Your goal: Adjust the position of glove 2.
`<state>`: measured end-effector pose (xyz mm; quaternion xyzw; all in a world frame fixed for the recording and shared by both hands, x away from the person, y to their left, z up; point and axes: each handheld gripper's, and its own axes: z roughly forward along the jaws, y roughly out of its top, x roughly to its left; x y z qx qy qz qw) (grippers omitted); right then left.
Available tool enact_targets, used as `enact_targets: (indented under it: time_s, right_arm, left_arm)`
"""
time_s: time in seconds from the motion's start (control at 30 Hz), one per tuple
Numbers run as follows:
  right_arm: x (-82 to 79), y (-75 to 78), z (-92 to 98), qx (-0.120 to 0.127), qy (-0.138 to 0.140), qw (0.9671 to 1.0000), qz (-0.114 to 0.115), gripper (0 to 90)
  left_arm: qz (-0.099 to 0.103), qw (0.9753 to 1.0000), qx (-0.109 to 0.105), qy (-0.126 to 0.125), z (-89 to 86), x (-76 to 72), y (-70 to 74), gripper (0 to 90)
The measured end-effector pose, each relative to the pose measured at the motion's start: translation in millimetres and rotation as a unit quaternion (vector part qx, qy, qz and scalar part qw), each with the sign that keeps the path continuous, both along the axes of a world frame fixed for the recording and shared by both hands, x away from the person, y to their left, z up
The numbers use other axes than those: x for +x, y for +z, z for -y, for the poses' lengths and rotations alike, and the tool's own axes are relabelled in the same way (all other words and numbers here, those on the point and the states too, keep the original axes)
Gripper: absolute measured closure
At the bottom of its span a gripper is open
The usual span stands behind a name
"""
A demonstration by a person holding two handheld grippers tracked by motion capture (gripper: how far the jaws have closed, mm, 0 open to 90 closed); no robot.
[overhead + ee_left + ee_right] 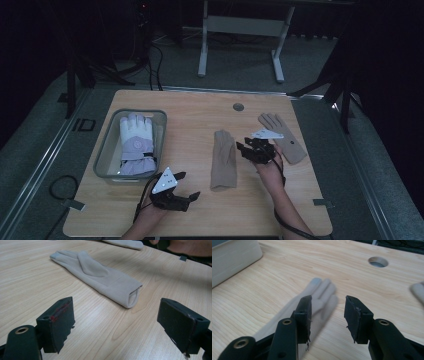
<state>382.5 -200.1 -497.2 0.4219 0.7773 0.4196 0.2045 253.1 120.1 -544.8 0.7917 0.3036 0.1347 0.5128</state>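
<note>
done: white glove in bin by table's left edge | left: two beige gloves mid-table and right | left gripper spread, empty | right gripper parted, empty, beside middle glove

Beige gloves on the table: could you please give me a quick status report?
Left tool open, empty, near centre glove cuff. Right tool open, empty, between centre glove and right glove. White glove in bin. Nothing in the way.

Pale matt wood-grain table; soft, suede-like beige cloth glove; padded white fabric glove in translucent plastic bin; matt black, scuffed pads on left gripper.
</note>
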Motion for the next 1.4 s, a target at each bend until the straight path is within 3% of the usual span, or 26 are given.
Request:
enact_targets:
  time_s: [0.13,0.27,0.77,1.0,1.17,1.4]
  right_arm:
    - [2.7,5.5,26.1,0.008,-0.004,0.9999,0.012,57.7]
    - [5.8,5.3,51.2,-0.006,-0.015,0.9996,0.021,58.9]
    - [32.4,0.5,126.3,-0.038,-0.076,0.9963,0.015,58.9]
    - [51.7,-8.6,147.2,-0.056,-0.100,0.9934,0.005,58.3]
    - [65.3,-14.5,160.5,-0.051,-0.116,0.9919,-0.011,57.9]
    - [78.1,-28.0,164.4,-0.055,-0.116,0.9910,-0.038,59.4]
  left_arm:
    - [0.001,1.0000,-0.001,-0.003,0.7,-0.6,0.1,14.4]
    - [0.001,1.0000,-0.004,-0.005,1.1,-0.9,-0.2,14.4]
    - [0.002,1.0000,-0.003,-0.007,2.1,-2.4,-1.5,14.4]
    - [0.002,0.9999,-0.005,-0.010,2.5,-2.7,-2.0,14.4]
    - [0.000,0.9999,-0.004,-0.010,2.8,-2.6,-3.3,14.4]
    - [-0.002,0.9999,-0.005,-0.009,2.1,-3.1,-3.7,14.4]
